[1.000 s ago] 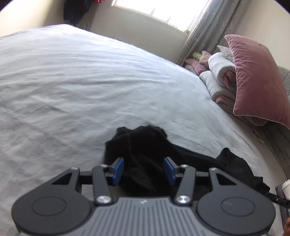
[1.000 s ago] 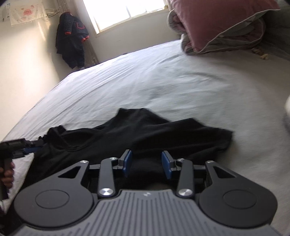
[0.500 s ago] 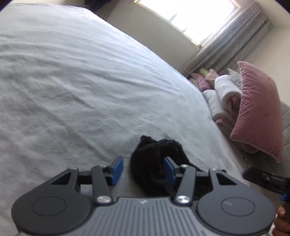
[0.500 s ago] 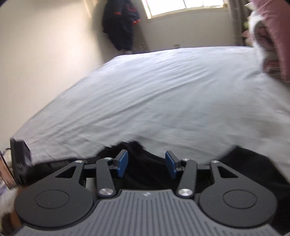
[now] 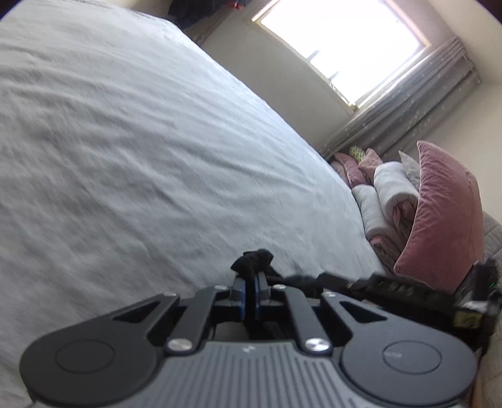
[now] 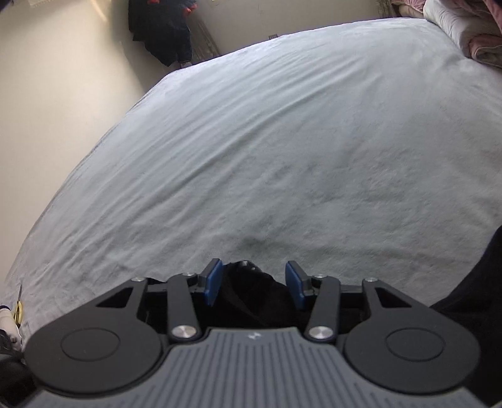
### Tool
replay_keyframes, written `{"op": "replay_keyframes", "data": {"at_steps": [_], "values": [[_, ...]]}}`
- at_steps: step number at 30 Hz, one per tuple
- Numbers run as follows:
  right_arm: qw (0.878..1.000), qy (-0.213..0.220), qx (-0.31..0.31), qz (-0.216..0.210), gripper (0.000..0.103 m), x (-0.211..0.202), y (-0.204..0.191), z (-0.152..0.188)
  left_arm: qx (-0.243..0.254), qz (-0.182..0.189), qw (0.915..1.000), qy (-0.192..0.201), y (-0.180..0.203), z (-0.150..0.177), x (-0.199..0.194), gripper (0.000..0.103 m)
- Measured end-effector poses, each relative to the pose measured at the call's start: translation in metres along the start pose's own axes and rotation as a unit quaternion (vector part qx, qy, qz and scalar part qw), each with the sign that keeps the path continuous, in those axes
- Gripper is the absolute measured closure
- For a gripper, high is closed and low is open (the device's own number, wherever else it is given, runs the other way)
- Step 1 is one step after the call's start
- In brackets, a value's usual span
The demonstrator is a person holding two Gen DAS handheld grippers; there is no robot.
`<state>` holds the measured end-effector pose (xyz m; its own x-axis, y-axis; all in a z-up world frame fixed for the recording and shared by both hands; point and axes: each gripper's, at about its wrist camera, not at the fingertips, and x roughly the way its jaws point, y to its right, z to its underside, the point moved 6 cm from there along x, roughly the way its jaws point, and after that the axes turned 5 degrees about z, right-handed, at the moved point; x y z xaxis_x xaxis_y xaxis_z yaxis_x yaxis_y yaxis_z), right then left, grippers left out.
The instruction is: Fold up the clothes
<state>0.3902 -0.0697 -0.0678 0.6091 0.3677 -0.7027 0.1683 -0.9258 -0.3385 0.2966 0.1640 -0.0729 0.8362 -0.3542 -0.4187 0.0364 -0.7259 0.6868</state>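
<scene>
A black garment lies crumpled at the near edge of the grey bed sheet. My left gripper is shut on a bunch of it, and a black tuft sticks out past the blue pads. From there the cloth stretches right towards the black body of the other tool. My right gripper has a fold of the black garment between its blue pads. Its jaws are closing, and a gap still shows beside the right pad.
A pink pillow and rolled blankets are stacked at the head of the bed, under a bright window. A dark jacket hangs on the far wall. Something dark fills the right edge of the right wrist view.
The left jaws have shut on the garment's edge. The right gripper has swung left along the garment, so the bed's left side fills its view, and its jaws have narrowed.
</scene>
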Motion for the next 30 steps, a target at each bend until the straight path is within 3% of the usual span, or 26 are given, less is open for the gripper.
{"op": "replay_keyframes", "data": {"at_steps": [1, 3, 5, 8, 12, 15, 17, 19, 21, 23, 24, 25, 26, 30], "values": [[1.0, 0.003, -0.007, 0.003, 0.07, 0.003, -0.002, 0.002, -0.004, -0.001, 1.0, 0.007, -0.003, -0.005, -0.005, 0.098], [1.0, 0.018, -0.014, -0.003, 0.091, 0.005, -0.005, 0.007, -0.012, -0.005, 0.9997, 0.022, -0.01, -0.014, -0.015, 0.099], [0.999, 0.035, -0.009, -0.02, 0.099, 0.005, -0.007, 0.012, -0.014, -0.024, 0.9989, 0.038, -0.017, -0.021, -0.025, 0.1], [0.997, 0.07, -0.013, -0.035, 0.101, -0.001, -0.011, 0.014, -0.005, -0.068, 0.9956, 0.064, -0.029, -0.033, -0.04, 0.1], [0.992, 0.124, -0.011, -0.022, 0.102, -0.021, -0.005, 0.004, -0.017, -0.073, 0.9938, 0.083, -0.035, -0.039, -0.048, 0.1], [0.985, 0.173, -0.004, -0.01, 0.102, -0.036, 0.003, -0.004, 0.001, -0.078, 0.9919, 0.1, -0.031, -0.039, -0.045, 0.1], [0.984, 0.176, -0.006, -0.003, 0.102, -0.036, 0.008, -0.005, 0.016, -0.066, 0.9914, 0.112, -0.031, -0.037, -0.043, 0.1], [0.987, 0.16, -0.004, -0.004, 0.101, -0.032, 0.012, -0.005, 0.015, -0.069, 0.9928, 0.096, -0.034, -0.033, -0.036, 0.099], [0.991, 0.13, -0.004, -0.019, 0.089, -0.024, 0.01, -0.004, 0.016, -0.087, 0.9933, 0.074, -0.039, -0.029, -0.03, 0.098], [0.993, 0.109, -0.013, -0.035, 0.085, -0.019, 0.005, -0.003, 0.008, -0.091, 0.994, 0.059, -0.041, -0.028, -0.03, 0.083], [0.993, 0.107, -0.022, -0.036, 0.073, -0.019, 0.002, -0.001, 0.003, -0.094, 0.9943, 0.052, -0.042, -0.028, -0.03, 0.067], [0.993, 0.105, -0.031, -0.037, 0.066, -0.018, -0.001, 0.001, 0.0, -0.095, 0.9945, 0.045, -0.043, -0.027, -0.03, 0.063], [0.993, 0.103, -0.039, -0.037, 0.061, -0.018, -0.004, 0.002, -0.003, -0.09, 0.995, 0.042, -0.041, -0.027, -0.03, 0.063], [0.993, 0.086, -0.067, -0.042, 0.061, -0.013, -0.01, 0.011, 0.0, -0.091, 0.9952, 0.036, -0.041, -0.025, -0.024, 0.063]]}}
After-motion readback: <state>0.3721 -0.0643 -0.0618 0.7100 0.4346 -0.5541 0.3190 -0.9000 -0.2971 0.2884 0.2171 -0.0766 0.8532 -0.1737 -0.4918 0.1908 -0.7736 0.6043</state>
